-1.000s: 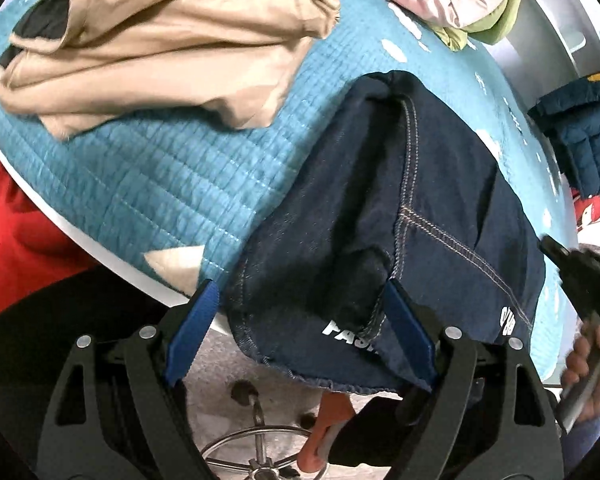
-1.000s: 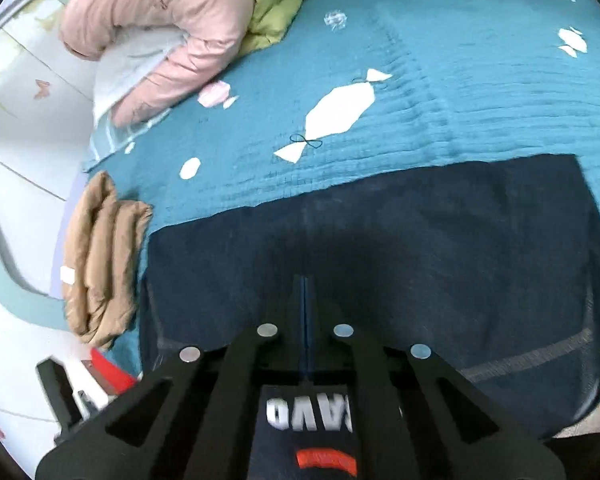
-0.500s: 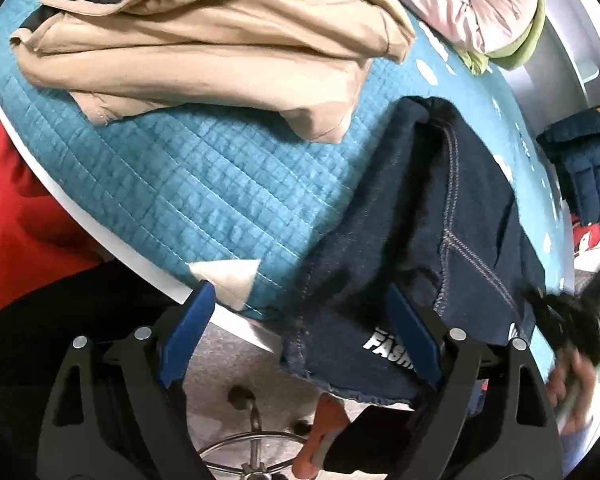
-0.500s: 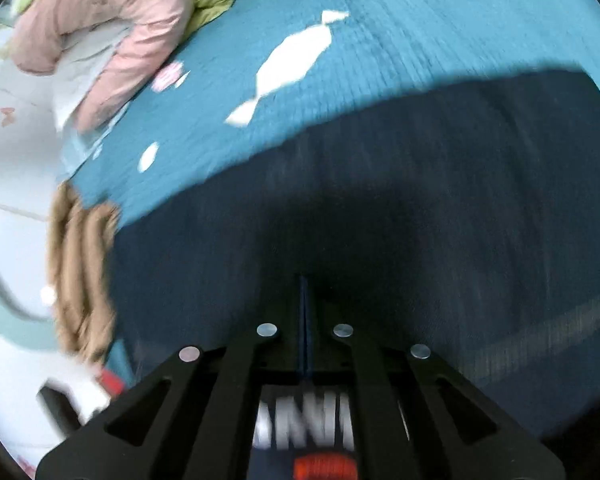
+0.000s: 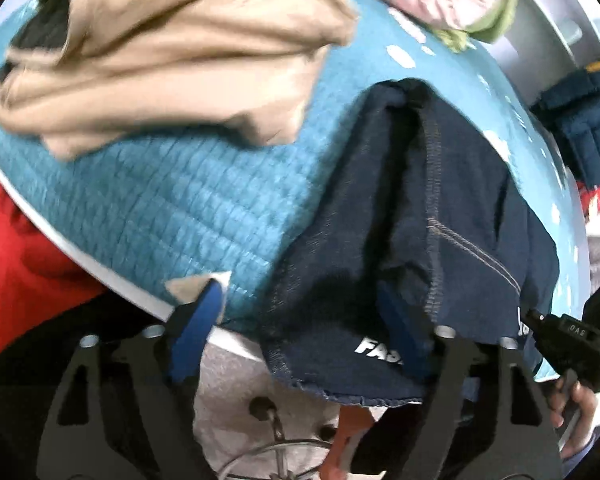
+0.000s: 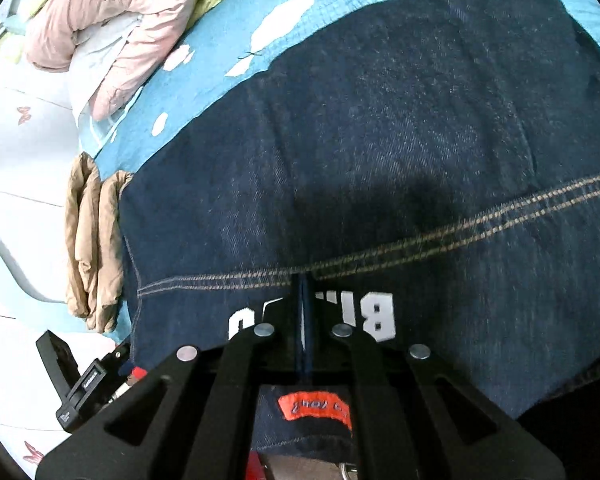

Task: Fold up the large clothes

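Dark indigo denim fills the near field of both wrist views: a folded denim garment [image 6: 380, 140] with tan double stitching and white printed lettering lies on a teal quilted cover [image 5: 172, 200], its lettered hem hanging over the near edge of the surface.

Right gripper [image 6: 303, 320]: jaws drawn fully together, pinching the denim hem just below the stitched seam, between the white letters. An orange label [image 6: 315, 408] sits on the cloth under the gripper body.

Left gripper [image 5: 296, 332]: jaws spread wide, nothing between them gripped. One blue pad [image 5: 196, 332] sits at the cover's edge by a cream patch; the other is tucked against the overhanging denim near the lettering. Whether that pad touches the cloth cannot be told.

In the left wrist view, the right gripper's black body shows at the lower right, held by a hand [image 5: 572, 404].

Farther along the cover: a rumpled beige garment [image 5: 172, 60], just beside the denim's far corner. In the right wrist view the same beige cloth appears as a folded stack at the denim's left edge.

Farthest: a pink padded jacket [image 6: 112, 28] with green lining, heaped at the far end of the cover. A navy knit item [image 5: 584, 120] lies off the cover at the right of the left wrist view. Red fabric [image 5: 16, 256] shows below the surface edge at left.
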The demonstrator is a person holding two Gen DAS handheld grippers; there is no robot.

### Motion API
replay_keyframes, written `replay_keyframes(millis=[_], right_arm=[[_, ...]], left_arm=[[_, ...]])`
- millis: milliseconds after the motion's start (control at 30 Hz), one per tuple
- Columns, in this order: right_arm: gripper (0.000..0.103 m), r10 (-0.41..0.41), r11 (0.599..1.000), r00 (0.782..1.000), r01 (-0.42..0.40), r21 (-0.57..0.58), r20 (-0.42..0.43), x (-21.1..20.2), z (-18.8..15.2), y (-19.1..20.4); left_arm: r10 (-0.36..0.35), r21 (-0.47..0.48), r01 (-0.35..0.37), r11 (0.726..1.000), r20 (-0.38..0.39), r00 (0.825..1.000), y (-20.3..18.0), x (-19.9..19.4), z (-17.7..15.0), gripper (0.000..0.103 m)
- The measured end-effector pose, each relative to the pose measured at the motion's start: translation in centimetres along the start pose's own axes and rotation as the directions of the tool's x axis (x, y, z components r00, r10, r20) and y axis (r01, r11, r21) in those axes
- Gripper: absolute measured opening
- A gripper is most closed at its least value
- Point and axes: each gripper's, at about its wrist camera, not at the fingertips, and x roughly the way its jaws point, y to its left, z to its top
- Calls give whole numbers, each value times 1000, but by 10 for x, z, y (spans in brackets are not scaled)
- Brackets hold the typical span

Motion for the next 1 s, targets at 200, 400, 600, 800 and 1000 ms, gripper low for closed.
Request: replay_keyframes(millis=[200, 400, 600, 800, 1000], right_arm=[[6, 7, 1000, 1000, -7, -31, 1, -2, -9, 6], [6, 16, 998, 1000, -16, -53, -11, -7, -19, 8], [6, -16, 986, 1000, 17, -167, 6, -9, -38, 34], [25, -37, 938, 995, 66, -339, 90, -12, -60, 69], [47, 2, 861, 992, 64, -505, 128, -2, -83, 101]], left_arm=[[15, 40, -16, 999, 8, 1000, 1, 12, 10, 70], [135, 132, -136, 982, 18, 991, -10, 14, 8, 39], [144, 178, -142, 974, 5, 990, -19, 19, -1, 27], [8, 182, -5, 983, -14, 1000, -28, -2, 2, 2], [-113, 197, 117, 973, -31, 993, -54, -30, 7, 2]])
